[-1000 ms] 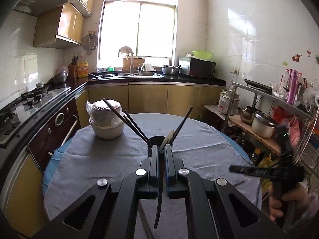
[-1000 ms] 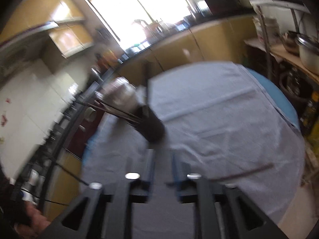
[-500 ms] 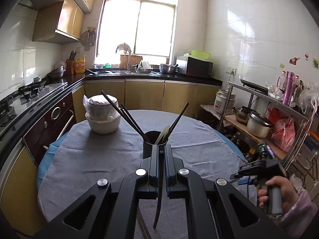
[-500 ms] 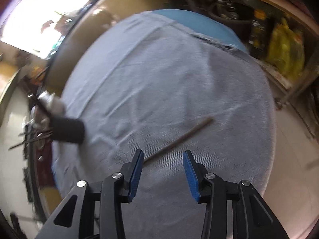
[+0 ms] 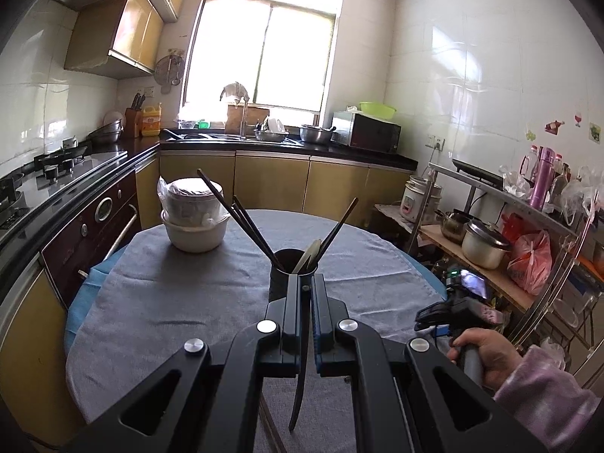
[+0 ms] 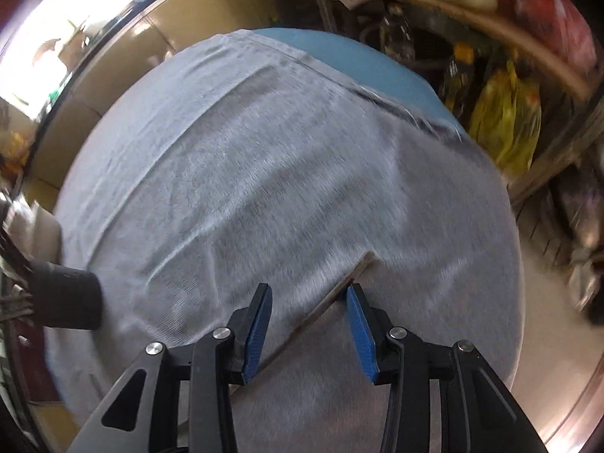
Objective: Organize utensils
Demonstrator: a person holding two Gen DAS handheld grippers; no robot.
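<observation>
My left gripper (image 5: 306, 304) pinches a dark utensil (image 5: 298, 392) just before the holder (image 5: 292, 275) at the desk's (image 5: 170, 302) middle. My right gripper (image 6: 308, 315), fingers spread, straddles a chopstick (image 6: 328, 298) near the right edge. Next, I judge: close, lift.

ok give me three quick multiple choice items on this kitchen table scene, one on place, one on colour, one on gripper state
1. The brown chopstick lies: A in the cup; B on the grey tablecloth; C on the floor.
2. The round utensil cup is: A black; B white; C green.
3. The right gripper is: A shut on a spoon; B shut and empty; C open.

B, it lies flat on the cloth. A, its wall is black. C, a wide gap shows between its blue pads.
</observation>
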